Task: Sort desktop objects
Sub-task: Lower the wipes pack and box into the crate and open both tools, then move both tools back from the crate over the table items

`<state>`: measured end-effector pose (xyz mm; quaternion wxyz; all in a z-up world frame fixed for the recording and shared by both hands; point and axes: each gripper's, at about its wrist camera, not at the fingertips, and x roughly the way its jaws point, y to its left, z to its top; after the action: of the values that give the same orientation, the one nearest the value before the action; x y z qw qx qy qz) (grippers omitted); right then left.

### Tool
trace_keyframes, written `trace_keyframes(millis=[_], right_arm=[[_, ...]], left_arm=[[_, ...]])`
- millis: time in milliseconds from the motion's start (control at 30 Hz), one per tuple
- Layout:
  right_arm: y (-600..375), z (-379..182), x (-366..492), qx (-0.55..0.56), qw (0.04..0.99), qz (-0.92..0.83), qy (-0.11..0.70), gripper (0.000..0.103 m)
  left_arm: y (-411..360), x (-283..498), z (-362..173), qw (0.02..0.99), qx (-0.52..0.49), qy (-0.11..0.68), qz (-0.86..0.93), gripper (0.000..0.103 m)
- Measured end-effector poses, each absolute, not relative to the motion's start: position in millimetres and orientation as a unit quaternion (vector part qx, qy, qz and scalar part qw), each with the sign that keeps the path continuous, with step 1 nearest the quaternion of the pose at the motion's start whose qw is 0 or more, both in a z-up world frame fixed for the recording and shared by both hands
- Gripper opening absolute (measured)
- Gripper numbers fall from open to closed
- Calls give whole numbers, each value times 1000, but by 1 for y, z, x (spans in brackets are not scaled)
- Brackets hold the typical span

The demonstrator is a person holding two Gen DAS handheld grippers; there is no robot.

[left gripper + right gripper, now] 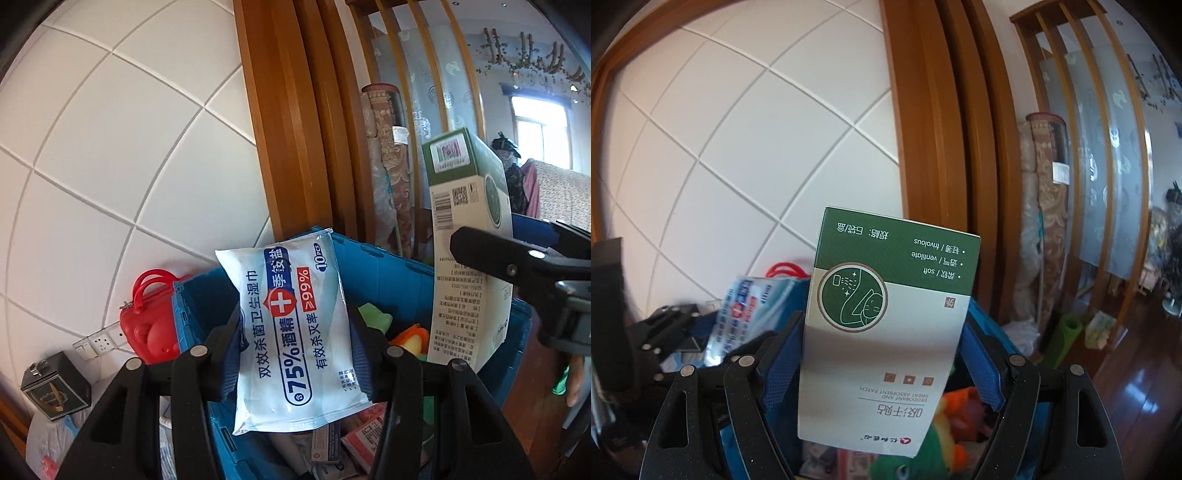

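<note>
My left gripper [295, 354] is shut on a white-and-blue pack of alcohol wet wipes [291, 332], held upright above a blue crate [384, 269]. My right gripper [882, 362] is shut on a green-and-white box of sweat absorbent patches [882, 332], upside down, also above the crate [990, 325]. In the left wrist view the box [469, 240] and the right gripper stand at the right. In the right wrist view the wipes pack [750, 314] shows at the left.
The crate holds several packets [362, 435] and a green-and-orange plush toy [942, 424]. A red case [147, 317] and a black box [55, 384] stand left of the crate. A tiled wall, a wooden frame and rolled rugs [1045, 221] lie behind.
</note>
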<state>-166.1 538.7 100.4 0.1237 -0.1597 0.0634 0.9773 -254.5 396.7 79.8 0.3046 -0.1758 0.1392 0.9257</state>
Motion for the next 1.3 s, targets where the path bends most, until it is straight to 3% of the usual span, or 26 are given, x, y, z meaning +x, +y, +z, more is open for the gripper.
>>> trace_keyframes(millis=[33, 100, 133, 200, 567, 1300], right_arm=[[544, 99, -167, -160, 123, 977, 66, 81], [553, 94, -172, -166, 122, 976, 74, 86], [559, 91, -174, -167, 125, 975, 82, 96], [567, 90, -173, -162, 127, 974, 91, 98], [571, 88, -144, -137, 100, 978, 119, 102], [537, 84, -113, -123, 47, 986, 101, 102]], left_arm=[[399, -255, 80, 298, -176, 142, 927, 56], [405, -252, 80, 269, -172, 151, 935, 89], [407, -250, 81, 260, -165, 152, 939, 94], [406, -243, 84, 249, -149, 150, 945, 100], [398, -238, 89, 208, -147, 135, 958, 102], [371, -209, 83, 156, -138, 118, 971, 102]])
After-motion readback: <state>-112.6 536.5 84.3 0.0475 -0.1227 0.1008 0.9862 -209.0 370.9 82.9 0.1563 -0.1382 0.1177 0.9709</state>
